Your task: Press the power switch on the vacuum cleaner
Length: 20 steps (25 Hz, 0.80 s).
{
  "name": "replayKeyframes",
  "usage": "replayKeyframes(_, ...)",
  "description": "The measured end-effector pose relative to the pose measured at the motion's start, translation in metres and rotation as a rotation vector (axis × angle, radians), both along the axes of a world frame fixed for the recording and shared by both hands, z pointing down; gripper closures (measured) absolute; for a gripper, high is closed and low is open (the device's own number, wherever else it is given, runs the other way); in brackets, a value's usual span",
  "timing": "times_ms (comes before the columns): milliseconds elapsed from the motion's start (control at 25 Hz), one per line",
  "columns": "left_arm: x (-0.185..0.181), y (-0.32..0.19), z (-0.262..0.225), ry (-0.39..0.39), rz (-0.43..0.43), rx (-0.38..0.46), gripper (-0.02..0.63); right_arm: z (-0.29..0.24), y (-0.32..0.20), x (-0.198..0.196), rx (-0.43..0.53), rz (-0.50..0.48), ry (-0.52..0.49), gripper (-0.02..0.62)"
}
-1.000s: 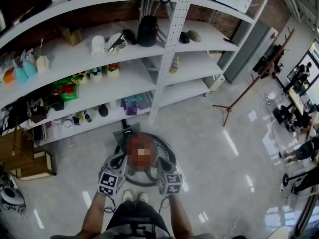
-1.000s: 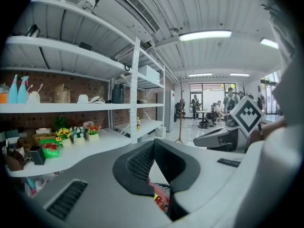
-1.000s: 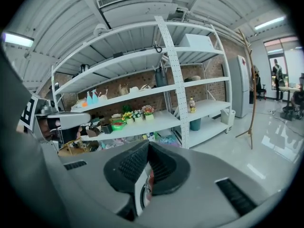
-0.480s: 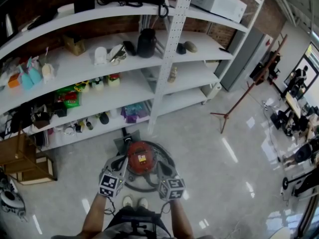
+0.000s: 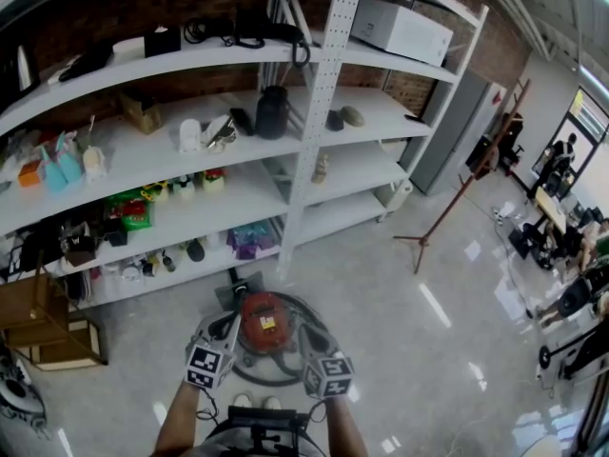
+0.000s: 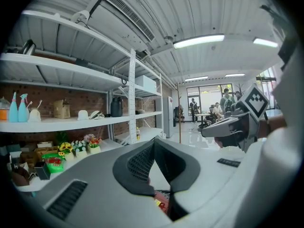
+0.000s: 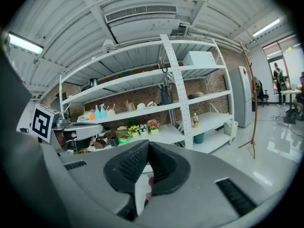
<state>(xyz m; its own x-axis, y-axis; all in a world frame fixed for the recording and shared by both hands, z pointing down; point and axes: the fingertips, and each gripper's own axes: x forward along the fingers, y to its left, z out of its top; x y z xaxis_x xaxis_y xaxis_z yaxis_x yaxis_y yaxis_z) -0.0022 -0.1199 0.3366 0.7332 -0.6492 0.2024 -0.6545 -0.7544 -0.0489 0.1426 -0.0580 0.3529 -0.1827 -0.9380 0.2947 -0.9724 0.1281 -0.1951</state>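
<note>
Glossy grey floor (image 5: 409, 322); white metal shelving (image 5: 319, 112) behind red round vacuum cleaner (image 5: 264, 320). My left gripper (image 5: 225, 333) and right gripper (image 5: 305, 339) flank it, jaws pressed together, empty.

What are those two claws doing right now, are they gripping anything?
Left claw: closed, tips together, holding nothing.
Right claw: closed, tips together, holding nothing.

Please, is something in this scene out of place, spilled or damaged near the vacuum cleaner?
Nothing stands out. The red vacuum cleaner sits on the floor in front of the shelves, with its dark hose ringed round it. No spill or damage shows on it or beside it.
</note>
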Motion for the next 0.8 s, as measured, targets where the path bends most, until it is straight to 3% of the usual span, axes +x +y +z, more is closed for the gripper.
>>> replayKeyframes(800, -0.002, 0.008, -0.016, 0.008, 0.002, 0.034, 0.598, -0.023, 0.006, -0.014, 0.051, -0.025, 0.051, 0.584)
